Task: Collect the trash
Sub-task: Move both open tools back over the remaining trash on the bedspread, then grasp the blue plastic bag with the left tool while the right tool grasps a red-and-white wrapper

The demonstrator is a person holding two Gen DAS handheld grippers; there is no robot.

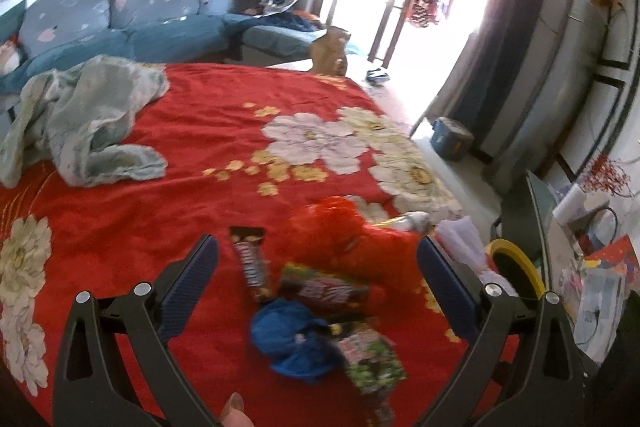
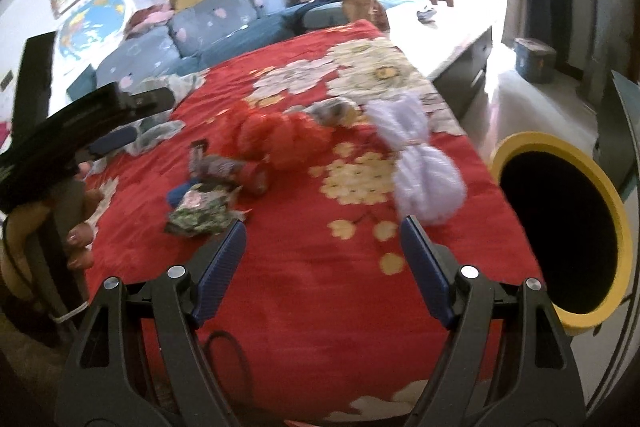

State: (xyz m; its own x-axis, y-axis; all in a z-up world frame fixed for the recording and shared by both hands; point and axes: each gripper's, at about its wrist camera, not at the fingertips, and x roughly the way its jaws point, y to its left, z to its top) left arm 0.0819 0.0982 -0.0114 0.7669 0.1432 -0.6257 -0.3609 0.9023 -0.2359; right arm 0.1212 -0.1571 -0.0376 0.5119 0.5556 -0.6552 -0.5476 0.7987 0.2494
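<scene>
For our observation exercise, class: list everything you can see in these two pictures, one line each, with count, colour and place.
bedspread: one, red with pale flowers, covering the table.
cloth: one, pale green, crumpled at the far left.
candy bar wrapper: one, brown, near centre.
snack packets: several, green and red, heaped together.
blue bag: one, crumpled in the heap.
red bag: one, behind the heap.
white bag: one, knotted, near the bin.
bin: one, yellow rim, right edge.
sofa: one, blue, behind.
left claw: open.
right claw: open.

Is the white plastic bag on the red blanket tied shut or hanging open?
Tied shut. The white plastic bag is cinched at its middle by a knot, bulging below and fanning out above, lying on the red blanket.
</scene>
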